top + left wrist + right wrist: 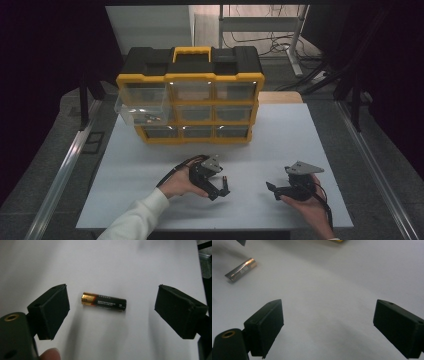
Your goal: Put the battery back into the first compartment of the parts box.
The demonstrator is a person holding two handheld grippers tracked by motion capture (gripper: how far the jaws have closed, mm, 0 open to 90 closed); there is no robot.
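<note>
A: How do the left gripper's (111,311) jaws stand?

B: Spread wide, holding nothing. The battery (103,302) lies flat on the table (105,262) between the two pads (51,310), crosswise to them, its gold end toward the left pad and its black end toward the right. Neither pad touches it.

A: And the right gripper (327,327)?

B: Also wide open and empty, over bare table. From its camera the battery (240,270) lies well off, up and to the left of its jaws.

A: How will the battery handle?

B: I'd judge it small, light and rigid, with a smooth round skin, so it can roll or squirt out if pinched off-centre. As the jaws stand, closing would catch it end to end, which may slip. Turning the gripper to take it across the middle of the barrel looks safer.

A: Beyond the hands?

B: A yellow-and-black organizer (190,97) stands farther off, with one clear drawer (140,112) at its left pulled out.
</note>
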